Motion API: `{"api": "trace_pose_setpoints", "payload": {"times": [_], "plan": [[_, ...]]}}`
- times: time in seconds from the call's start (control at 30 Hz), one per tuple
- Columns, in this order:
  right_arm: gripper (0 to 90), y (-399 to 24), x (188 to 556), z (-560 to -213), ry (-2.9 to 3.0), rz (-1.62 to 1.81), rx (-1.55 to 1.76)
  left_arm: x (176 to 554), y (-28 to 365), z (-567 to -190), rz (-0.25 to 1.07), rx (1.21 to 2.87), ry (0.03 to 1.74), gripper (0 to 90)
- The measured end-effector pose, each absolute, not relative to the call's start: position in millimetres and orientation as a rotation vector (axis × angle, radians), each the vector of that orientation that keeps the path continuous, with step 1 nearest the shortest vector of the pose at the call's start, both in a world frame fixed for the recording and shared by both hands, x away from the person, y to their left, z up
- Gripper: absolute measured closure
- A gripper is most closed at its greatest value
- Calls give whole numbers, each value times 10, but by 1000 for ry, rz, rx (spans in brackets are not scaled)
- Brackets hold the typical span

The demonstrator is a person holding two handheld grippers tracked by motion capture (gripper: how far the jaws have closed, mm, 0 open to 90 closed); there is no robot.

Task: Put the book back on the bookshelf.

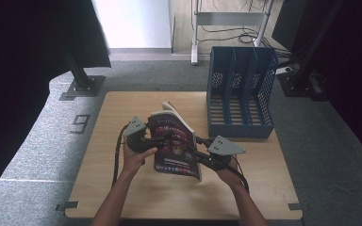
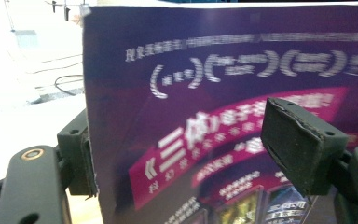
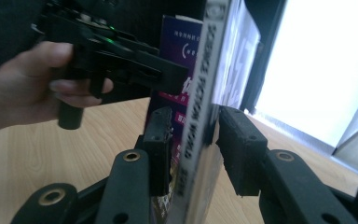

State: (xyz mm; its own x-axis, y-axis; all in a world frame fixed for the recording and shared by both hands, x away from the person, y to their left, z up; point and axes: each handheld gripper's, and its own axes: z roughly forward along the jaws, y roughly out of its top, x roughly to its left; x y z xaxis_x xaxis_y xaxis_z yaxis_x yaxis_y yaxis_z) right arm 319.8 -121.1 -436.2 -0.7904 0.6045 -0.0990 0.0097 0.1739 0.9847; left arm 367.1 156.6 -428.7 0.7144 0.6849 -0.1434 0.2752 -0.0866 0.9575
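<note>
Above the worktop [image 1: 122, 197], both grippers are meeting at an upright magazine [image 1: 174, 141]: the left gripper [image 1: 158, 141] is clamping its cover edge, while the right gripper [image 3: 193, 140] is straddling the spine, jaws loosened, not pressing. The blue file rack [image 1: 240, 89] is standing beyond, toward the right.

Your left gripper [image 1: 162, 140] pinches the book [image 1: 174, 143] from its left. Your right gripper [image 1: 195, 148] sits loose around its spine.
</note>
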Motion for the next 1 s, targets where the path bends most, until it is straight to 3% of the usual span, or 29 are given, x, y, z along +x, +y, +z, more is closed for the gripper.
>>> {"api": "trace_pose_setpoints", "payload": {"times": [0.2, 0.3, 1.0], "plan": [[670, -1157, 3303, -4351, 1993, 1612, 649, 3669, 1571, -4287, 400, 1681, 778, 201], [769, -1153, 3327, -4353, 1954, 1531, 706, 3677, 1590, -4304, 401, 1679, 791, 200], [784, -1325, 3129, -4419, 1931, 1645, 543, 3775, 1578, -4370, 375, 1679, 804, 144]]}}
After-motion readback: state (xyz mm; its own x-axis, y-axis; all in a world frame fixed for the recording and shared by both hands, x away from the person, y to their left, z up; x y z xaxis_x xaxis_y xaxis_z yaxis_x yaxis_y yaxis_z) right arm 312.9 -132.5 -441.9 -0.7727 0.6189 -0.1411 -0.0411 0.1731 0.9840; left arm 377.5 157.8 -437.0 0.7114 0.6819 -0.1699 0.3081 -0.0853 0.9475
